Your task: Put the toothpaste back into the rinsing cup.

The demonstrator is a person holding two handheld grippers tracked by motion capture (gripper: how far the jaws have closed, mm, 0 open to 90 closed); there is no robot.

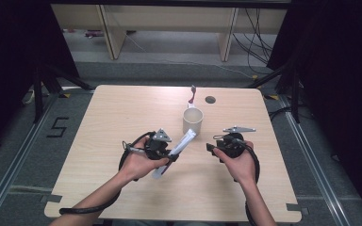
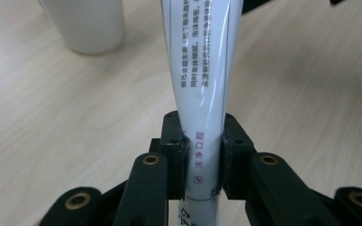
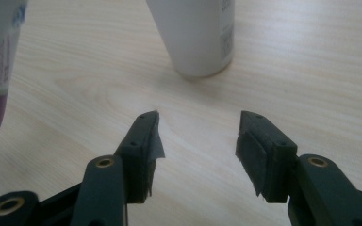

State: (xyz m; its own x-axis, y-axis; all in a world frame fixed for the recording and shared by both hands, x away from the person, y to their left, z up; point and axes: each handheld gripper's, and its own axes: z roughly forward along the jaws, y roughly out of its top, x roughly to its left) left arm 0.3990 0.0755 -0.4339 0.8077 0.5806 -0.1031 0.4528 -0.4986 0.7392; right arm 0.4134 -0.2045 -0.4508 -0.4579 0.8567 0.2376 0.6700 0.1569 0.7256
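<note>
Toothpaste tube (image 2: pixel 202 89) sits pinched near its tail end between the pads of the left gripper (image 1: pixel 167 153), slanting up off the table (image 1: pixel 122 117) toward the white cup (image 1: pixel 193 121), where a toothbrush (image 1: pixel 192 96) already stands. To drop it in cleanly, I'd lift its far end above the rim, then tip the tube upright before letting go. The right gripper (image 3: pixel 198 136) waits beside the cup, fingers spread and empty, well placed to steady it.
</note>
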